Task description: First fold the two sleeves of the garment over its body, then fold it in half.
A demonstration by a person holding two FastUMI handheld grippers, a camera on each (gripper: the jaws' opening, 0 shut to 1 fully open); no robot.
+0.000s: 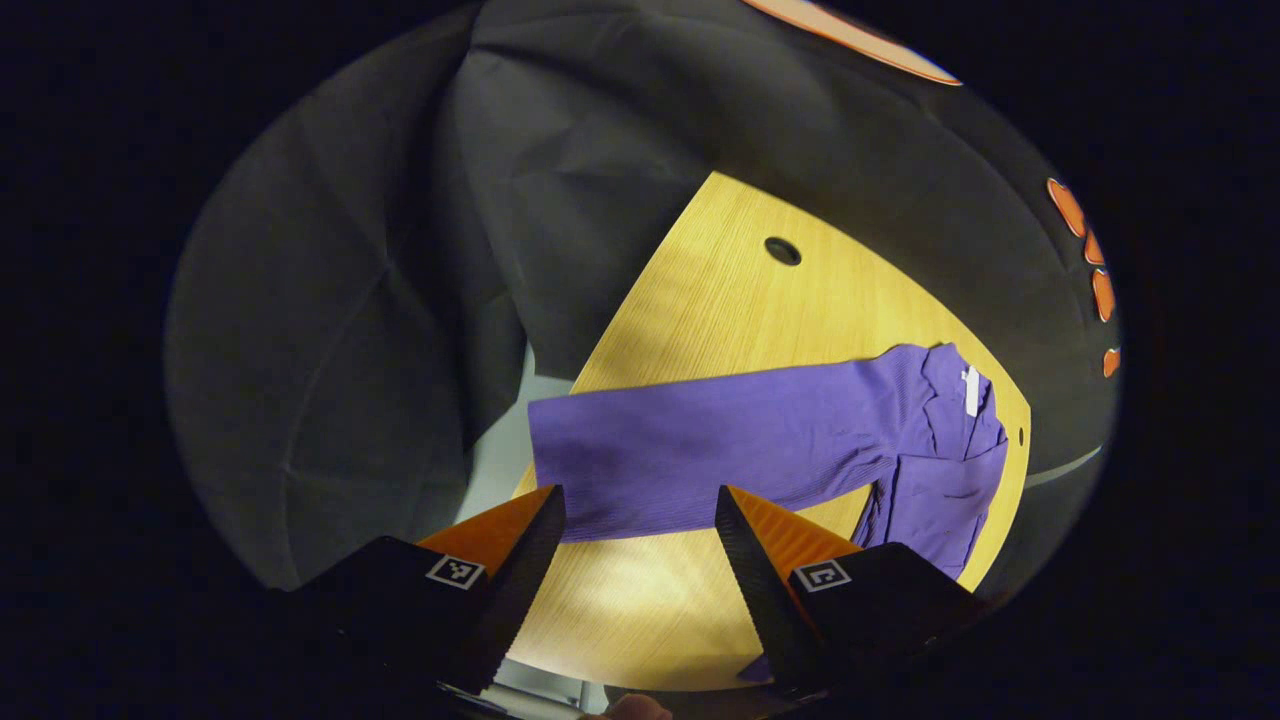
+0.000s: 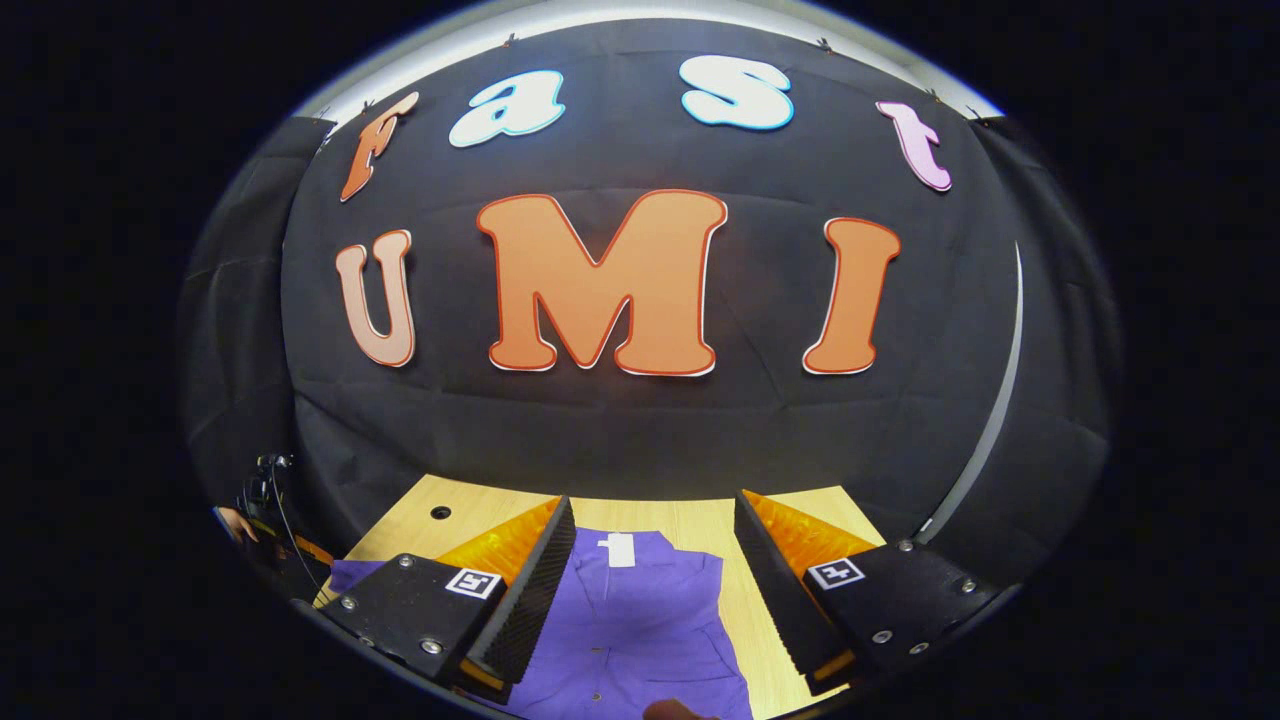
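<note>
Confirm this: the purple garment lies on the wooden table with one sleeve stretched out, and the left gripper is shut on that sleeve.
Not quite. In the left gripper view the left gripper is open, holding nothing. The purple garment does lie on the wooden table with its sleeve stretched out.

Left gripper view: the camera rides above the near edge of the wooden table [image 1: 740,300], tilted down and rolled, so the tabletop runs diagonally from 6 o'clock toward 1 o'clock. It looks along the purple garment [image 1: 760,440], whose outstretched sleeve crosses the middle of the picture from 9 to 3 o'clock, seen from moderately far. The left gripper [image 1: 640,515] frames the sleeve at 6 o'clock.

Right gripper view: the camera sits low and close over the garment [image 2: 640,620], facing nearly level toward the booth's back wall, which fills the upper picture. The right gripper [image 2: 655,525] stands at 6 o'clock.

Both views share the garment and the table [image 2: 790,520].
</note>
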